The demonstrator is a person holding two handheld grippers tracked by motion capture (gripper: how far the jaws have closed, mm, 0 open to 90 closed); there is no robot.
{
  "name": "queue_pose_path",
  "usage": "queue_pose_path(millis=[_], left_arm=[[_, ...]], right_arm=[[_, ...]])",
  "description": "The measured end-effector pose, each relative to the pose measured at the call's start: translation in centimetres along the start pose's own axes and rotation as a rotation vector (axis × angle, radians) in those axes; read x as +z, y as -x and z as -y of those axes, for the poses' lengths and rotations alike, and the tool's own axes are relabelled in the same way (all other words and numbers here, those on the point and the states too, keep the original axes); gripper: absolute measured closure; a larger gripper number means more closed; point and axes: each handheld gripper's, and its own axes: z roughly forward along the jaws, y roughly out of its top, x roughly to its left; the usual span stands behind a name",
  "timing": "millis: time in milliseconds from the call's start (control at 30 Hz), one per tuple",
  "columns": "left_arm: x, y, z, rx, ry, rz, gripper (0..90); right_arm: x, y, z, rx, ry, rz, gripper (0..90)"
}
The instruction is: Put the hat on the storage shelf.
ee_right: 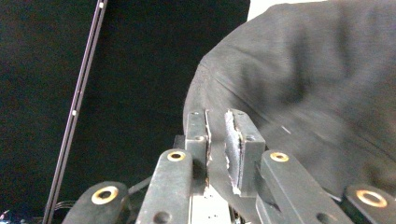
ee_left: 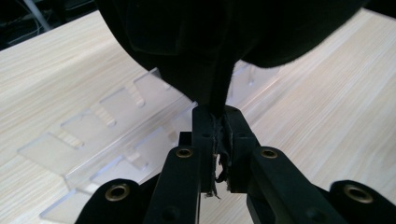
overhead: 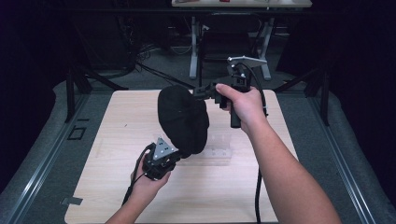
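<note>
Black fabric cap (overhead: 183, 119) hangs in the air above the middle of a pale wooden counter (overhead: 116, 140), stretched between two claws. Beneath it a clear acrylic rack (overhead: 219, 148) lies flat on the wood; the left gripper view shows its slotted tabs. Grey floor rails flank the counter, with a desk frame and cables in the dark room beyond. The left claw (ee_left: 217, 140) is clamped tight on the cap's lower edge, frayed threads showing between its jaws. The right claw (ee_right: 217, 135) stands slightly parted at the cap's upper rim, cloth passing through the gap; whether it pinches the cloth I cannot tell.
</note>
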Motion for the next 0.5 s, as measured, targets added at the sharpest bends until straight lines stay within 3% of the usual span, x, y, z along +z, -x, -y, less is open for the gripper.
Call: queue_pose_path(millis=[167,200,233,500], left_arm=[[0.7,-0.6,1.5,-0.030,-0.023,-0.025,85.2],[0.8,-0.6,1.8,-0.055,-0.020,-0.018,85.1],[0.8,-0.9,1.9,-0.016,-0.021,-0.012,85.1],[0.9,-0.7,2.8,-0.016,-0.019,-0.013,84.9]], right_arm=[[-0.4,0.0,0.0,-0.001,-0.001,0.007,79.1],[-0.4,0.1,0.1,-0.002,-0.002,0.008,79.1],[-0.5,0.1,0.1,-0.003,-0.002,0.008,79.0],[-0.8,0.2,0.1,-0.002,0.005,0.016,78.2]])
